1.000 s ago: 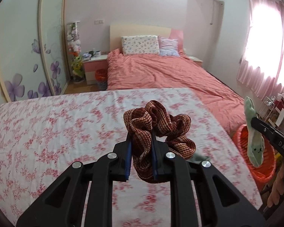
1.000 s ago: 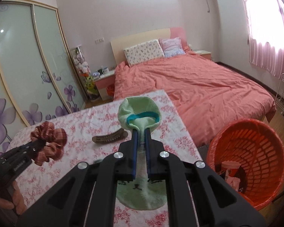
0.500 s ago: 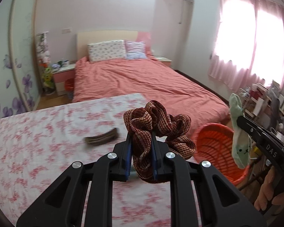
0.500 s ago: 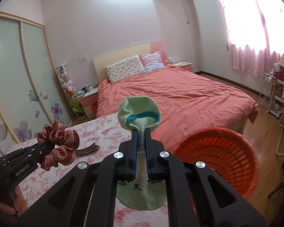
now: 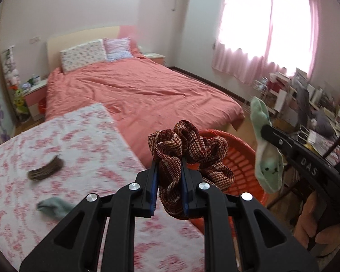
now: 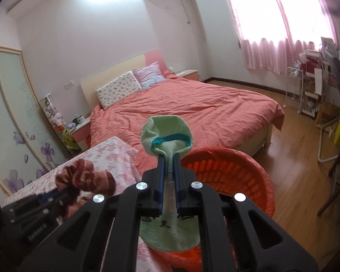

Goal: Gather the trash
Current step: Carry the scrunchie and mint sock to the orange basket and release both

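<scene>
My left gripper (image 5: 169,170) is shut on a brown-red woven scrunchie (image 5: 188,149), held above the right edge of the floral table, in front of the orange basket (image 5: 240,158). My right gripper (image 6: 168,161) is shut on a light green sock (image 6: 167,133) with a face print, held over the near rim of the orange basket (image 6: 233,176). In the left wrist view the sock (image 5: 266,158) hangs at the right beside the basket. In the right wrist view the scrunchie (image 6: 86,179) shows at lower left.
A brown hair clip (image 5: 46,170) and a grey-green cloth piece (image 5: 54,206) lie on the floral tablecloth (image 5: 79,140). A bed with a salmon cover (image 5: 136,93) stands behind. Cluttered shelves (image 5: 306,104) and a chair stand at the right.
Both grippers have swung right, from over the table toward the orange basket, each carrying its item. The basket now sits right behind both held items.
</scene>
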